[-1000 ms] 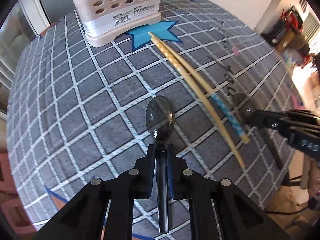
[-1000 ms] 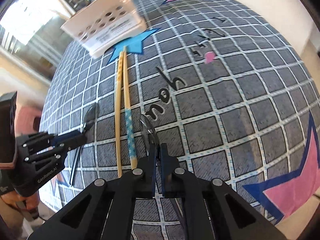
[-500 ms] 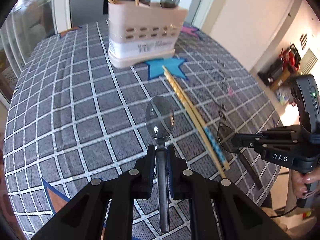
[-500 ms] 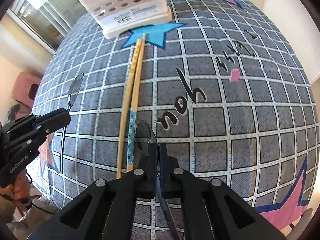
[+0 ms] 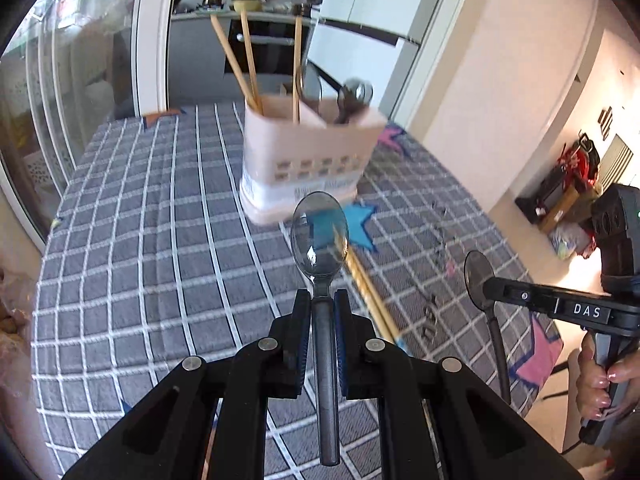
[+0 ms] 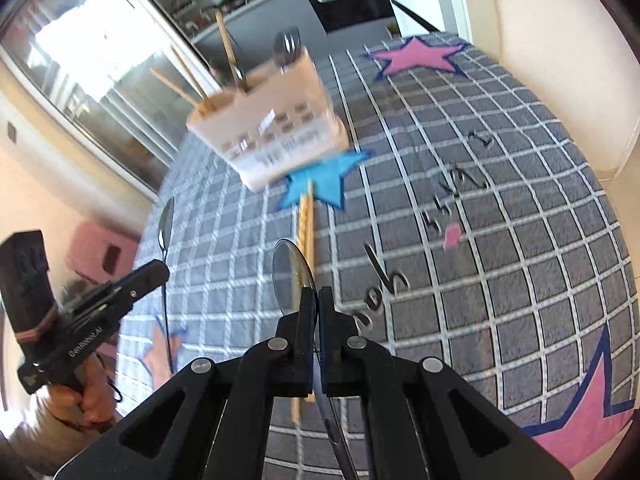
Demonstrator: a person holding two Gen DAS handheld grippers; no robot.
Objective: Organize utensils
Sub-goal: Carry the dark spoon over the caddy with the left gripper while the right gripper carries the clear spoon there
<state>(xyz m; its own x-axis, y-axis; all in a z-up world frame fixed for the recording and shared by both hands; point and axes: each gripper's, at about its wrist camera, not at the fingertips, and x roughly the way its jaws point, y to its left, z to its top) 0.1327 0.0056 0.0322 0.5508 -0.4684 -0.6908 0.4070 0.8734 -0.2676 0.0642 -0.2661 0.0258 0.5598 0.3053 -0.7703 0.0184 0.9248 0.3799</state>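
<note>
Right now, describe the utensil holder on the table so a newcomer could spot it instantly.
Start from the grey checked tablecloth and follow it toward the kitchen end. There, just beyond the blue star, stands the utensil holder: a pale pink plastic caddy with a row of small holes. It is the only upright container on the cloth, with chopsticks and spoons sticking out of its top.

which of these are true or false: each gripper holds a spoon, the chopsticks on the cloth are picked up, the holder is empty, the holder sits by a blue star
1. Each gripper holds a spoon. True: the left gripper grips one spoon, the right gripper another spoon.
2. The chopsticks on the cloth are picked up. False: they lie on the checked cloth, in neither gripper.
3. The holder is empty. False: chopsticks and spoons stand in it.
4. The holder sits by a blue star. True.
</note>
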